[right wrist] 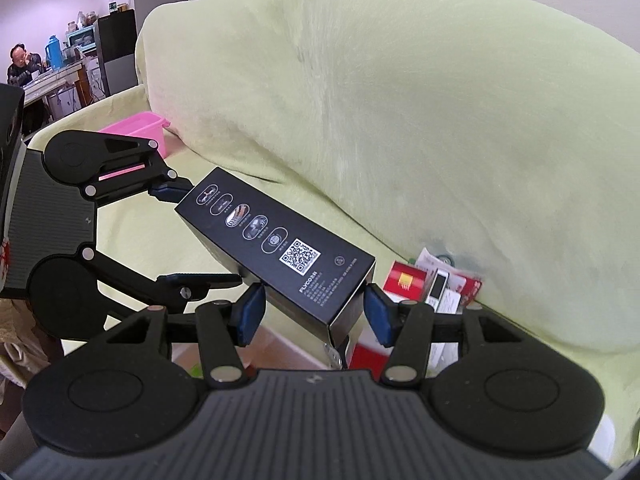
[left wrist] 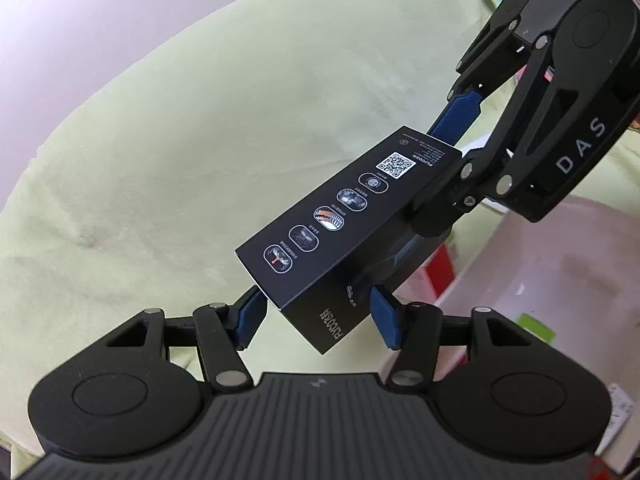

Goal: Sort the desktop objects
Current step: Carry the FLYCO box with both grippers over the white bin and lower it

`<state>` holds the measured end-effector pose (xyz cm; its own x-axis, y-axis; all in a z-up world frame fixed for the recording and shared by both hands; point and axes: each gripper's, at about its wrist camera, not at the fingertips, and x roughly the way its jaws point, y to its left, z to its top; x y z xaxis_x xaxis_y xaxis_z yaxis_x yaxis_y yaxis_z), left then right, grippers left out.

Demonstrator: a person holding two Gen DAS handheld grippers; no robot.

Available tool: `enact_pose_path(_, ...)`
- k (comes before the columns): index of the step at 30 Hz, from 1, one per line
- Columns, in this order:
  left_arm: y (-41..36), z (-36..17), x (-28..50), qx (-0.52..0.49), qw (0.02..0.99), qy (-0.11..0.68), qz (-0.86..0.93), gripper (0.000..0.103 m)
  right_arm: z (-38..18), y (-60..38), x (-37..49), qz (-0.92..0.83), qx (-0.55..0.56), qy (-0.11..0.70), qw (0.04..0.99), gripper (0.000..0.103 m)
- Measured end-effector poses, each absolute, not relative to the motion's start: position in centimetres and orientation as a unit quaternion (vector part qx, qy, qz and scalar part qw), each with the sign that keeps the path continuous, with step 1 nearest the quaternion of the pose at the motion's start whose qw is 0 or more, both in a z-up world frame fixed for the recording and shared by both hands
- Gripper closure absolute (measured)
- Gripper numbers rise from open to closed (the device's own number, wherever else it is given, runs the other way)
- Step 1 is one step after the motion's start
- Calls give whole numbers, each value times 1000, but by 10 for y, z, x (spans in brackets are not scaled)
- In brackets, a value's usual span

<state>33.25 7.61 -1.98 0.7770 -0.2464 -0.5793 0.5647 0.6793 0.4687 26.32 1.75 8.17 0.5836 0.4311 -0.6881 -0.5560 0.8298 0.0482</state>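
A long black carton with a QR code and a row of white icons hangs in the air, held at both ends. In the left wrist view my left gripper is shut on its near end, blue pads against its sides. My right gripper comes in from the upper right and clamps the far end. The right wrist view shows the same carton with my right gripper shut on its near end. At the far end, my left gripper grips it from the left.
A pale green covered sofa fills the background. A pink basket sits on the seat at left. Red packets and small items lie in a container under the carton. A person sits at a far table.
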Motion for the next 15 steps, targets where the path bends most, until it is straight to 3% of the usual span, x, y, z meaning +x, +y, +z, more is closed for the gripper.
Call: enact_pose_path(15, 41, -27, 339, 312, 879, 268, -239, 43, 64, 5, 230, 274, -79, 388, 876, 52)
